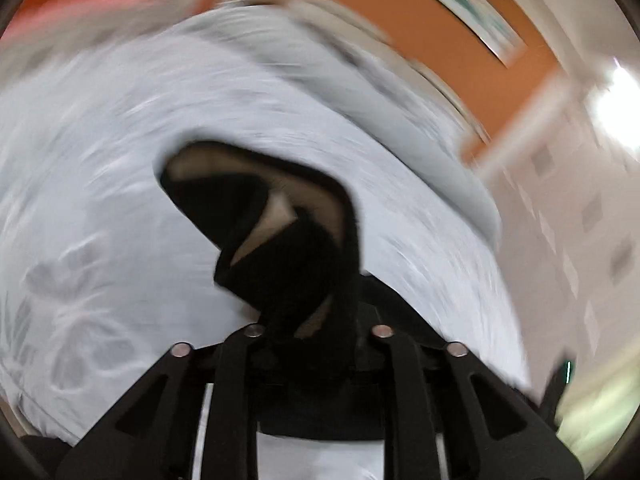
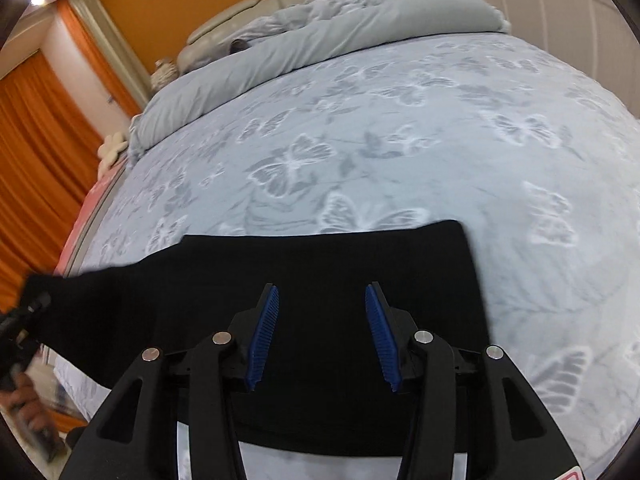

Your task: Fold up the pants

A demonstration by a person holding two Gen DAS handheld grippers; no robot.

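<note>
The bed [image 2: 400,152], under a butterfly-print cover, carries the black pants [image 2: 320,272] near its foot edge, one end lying flat, the other end lifted toward the bed's left side; that lifted end is bunched in the left gripper [image 1: 316,332], whose fingers are clenched on the cloth; the right gripper [image 2: 322,336] hovers over the flat part, fingers [image 2: 264,336] released and holding nothing. The left view is smeared, so a fast swing could, I judge, drag the flat half askew or slip the cloth free. Wide bare cover lies toward the pillows [image 2: 320,36]; the foot edge is close.
</note>
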